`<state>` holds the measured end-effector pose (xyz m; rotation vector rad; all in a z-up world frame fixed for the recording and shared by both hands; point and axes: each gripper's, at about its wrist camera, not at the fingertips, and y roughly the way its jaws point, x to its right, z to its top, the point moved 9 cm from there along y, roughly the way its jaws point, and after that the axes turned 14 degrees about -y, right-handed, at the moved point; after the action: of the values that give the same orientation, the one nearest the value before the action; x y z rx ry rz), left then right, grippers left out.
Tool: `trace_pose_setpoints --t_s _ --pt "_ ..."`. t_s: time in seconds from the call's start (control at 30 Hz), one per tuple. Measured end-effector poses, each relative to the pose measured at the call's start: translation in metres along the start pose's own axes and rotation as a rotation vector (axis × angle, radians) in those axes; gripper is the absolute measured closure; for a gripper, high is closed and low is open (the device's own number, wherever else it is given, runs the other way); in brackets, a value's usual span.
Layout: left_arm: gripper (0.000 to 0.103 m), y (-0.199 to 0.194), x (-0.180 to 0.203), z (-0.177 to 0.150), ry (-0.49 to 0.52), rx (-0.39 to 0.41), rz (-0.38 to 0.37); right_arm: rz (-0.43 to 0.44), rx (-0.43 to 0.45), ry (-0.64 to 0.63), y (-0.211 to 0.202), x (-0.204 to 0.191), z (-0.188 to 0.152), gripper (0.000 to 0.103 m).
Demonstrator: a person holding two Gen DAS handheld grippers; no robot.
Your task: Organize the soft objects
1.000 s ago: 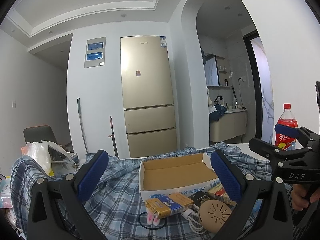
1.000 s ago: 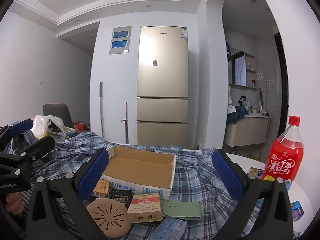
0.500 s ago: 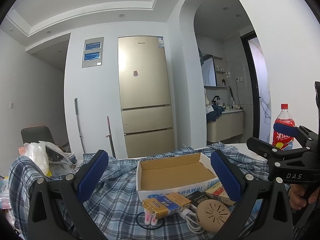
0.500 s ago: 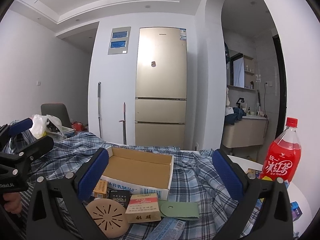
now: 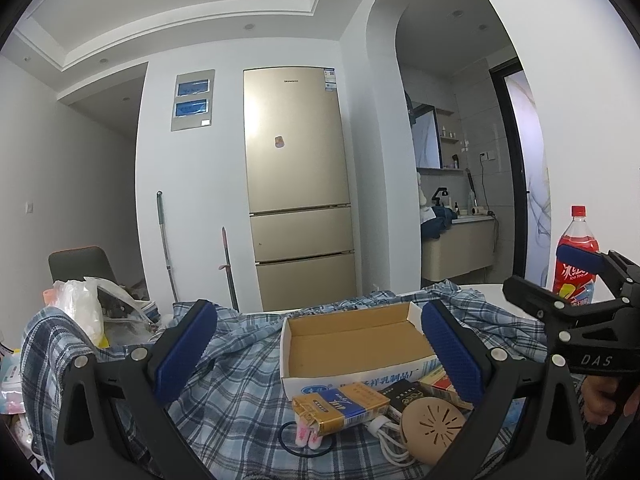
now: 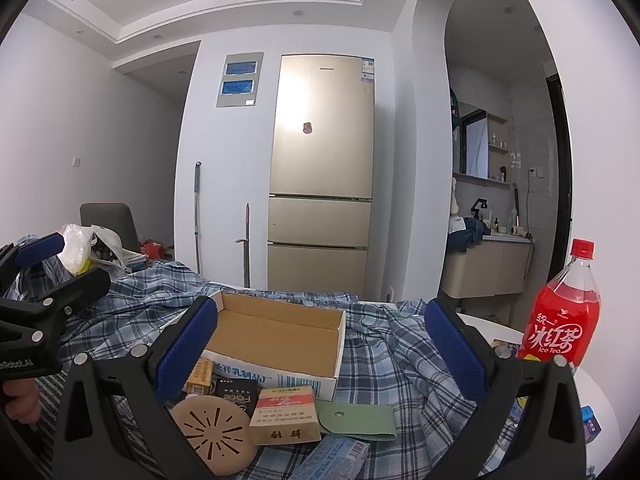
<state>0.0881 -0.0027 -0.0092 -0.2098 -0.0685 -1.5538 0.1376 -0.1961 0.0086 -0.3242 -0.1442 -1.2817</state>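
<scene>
Both wrist cams sit low over the plaid cloth [image 5: 240, 400], facing the fridge [image 5: 298, 184]; L cam left of R. Both share the cardboard box [image 6: 276, 336], close up.

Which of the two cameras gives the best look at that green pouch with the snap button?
The right wrist view: the green pouch lies in plain sight on the plaid cloth, beside the red and tan box. The left wrist view does not show it at all; the clutter there hides that spot.

Packs [image 6: 286, 412] before box [image 6: 276, 340] on cloth [image 6: 384, 360]
</scene>
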Motion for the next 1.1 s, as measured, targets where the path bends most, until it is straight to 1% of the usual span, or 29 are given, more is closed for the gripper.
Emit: trace_pose_setpoints --t_s 0.2,0.33,0.47,0.57,0.73,0.87,1.1 --pt "0.000 0.000 0.000 0.000 -0.007 -0.003 -0.001 0.025 0.005 -0.034 0.000 -0.011 0.001 0.000" --pt "0.000 0.001 0.000 0.000 -0.007 -0.002 -0.001 0.029 0.011 -0.026 0.000 -0.011 0.000 0.000" --pt "0.000 -0.005 -0.001 0.003 -0.007 0.030 -0.004 -0.004 0.005 -0.021 0.001 -0.007 -0.001 0.000" --pt "0.000 -0.007 0.002 0.003 0.009 0.036 -0.008 -0.006 0.003 -0.018 0.001 -0.007 -0.001 0.000" --pt "0.000 -0.007 0.001 0.003 0.009 0.030 -0.010 0.000 0.002 -0.030 0.001 -0.010 0.000 0.000" --pt "0.000 -0.006 0.002 0.002 0.013 0.021 -0.014 0.011 -0.015 -0.044 0.005 -0.015 -0.001 0.000" --pt "0.000 -0.002 0.002 -0.002 0.009 -0.008 -0.009 0.008 -0.030 -0.029 0.009 -0.013 -0.003 0.000"
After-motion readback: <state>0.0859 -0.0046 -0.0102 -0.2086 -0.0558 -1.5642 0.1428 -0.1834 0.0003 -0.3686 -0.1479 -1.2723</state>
